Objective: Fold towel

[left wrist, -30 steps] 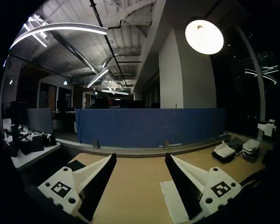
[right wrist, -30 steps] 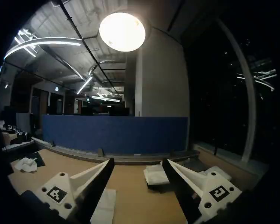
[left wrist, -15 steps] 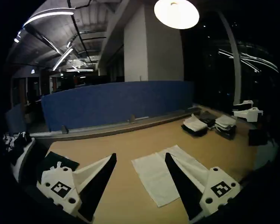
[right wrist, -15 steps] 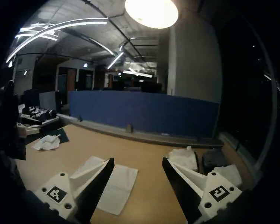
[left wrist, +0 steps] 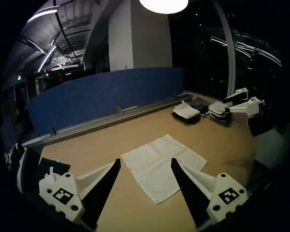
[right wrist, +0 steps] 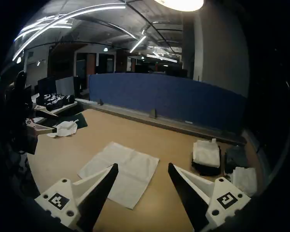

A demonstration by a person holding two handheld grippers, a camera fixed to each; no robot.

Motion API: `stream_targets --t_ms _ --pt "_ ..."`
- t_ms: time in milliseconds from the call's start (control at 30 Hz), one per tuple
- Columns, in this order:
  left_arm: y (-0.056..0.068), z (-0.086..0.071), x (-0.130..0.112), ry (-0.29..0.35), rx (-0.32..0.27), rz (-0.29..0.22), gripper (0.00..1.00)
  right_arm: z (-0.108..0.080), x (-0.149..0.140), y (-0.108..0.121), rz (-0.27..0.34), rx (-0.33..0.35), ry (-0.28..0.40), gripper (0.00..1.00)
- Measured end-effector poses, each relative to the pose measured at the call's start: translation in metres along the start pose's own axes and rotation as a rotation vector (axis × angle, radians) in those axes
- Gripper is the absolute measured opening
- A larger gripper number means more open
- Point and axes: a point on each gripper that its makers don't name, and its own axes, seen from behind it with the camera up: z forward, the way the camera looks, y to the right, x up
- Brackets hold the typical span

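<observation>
1. Left gripper view, starting at the far left: a dark green cloth (left wrist: 56, 167) sits near the corner of the wooden desk (left wrist: 106, 141).
2. Dead centre, the left tool (left wrist: 145, 159) is up off the desk with its fingers spread wide, and there's nothing between them.
3. The white towel (left wrist: 160, 168) lies flat and fully opened on the desk, right past those fingertips. You can see crease lines across it.
4. Further right, a couple of stacks of folded cloths (left wrist: 186, 112) sit by the blue divider (left wrist: 106, 96) at the back edge of the desk.
5. Right gripper view, left side: a crumpled white rag (right wrist: 65, 128) lies on the green cloth.
6. In the middle, the right tool (right wrist: 142, 165) is also wide open and empty. The towel is flat on the desk, running from ahead of its left finger into the gap between the two.
7. On the right are the folded stacks again, well apart from the towel.
</observation>
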Motion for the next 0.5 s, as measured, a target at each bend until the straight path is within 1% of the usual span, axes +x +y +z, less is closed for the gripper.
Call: stream_targets --t_ms 167,267,400,500 --pt "0.001 0.003 -0.004 -0.005 0.005 0.017 0.97 0.003 -0.007 -0.003 -0.021 0.011 -0.019 1.0" --pt "0.002 0.005 -0.007 -0.009 0.005 0.018 0.97 0.006 -0.011 -0.004 -0.021 0.012 -0.026 1.0" --pt "0.0 0.008 -0.007 -0.002 0.015 0.007 0.97 0.008 -0.012 -0.009 -0.015 0.036 -0.023 1.0" --pt "-0.001 0.01 -0.004 0.006 0.02 -0.007 0.97 0.011 -0.012 -0.007 0.004 0.024 -0.016 1.0"
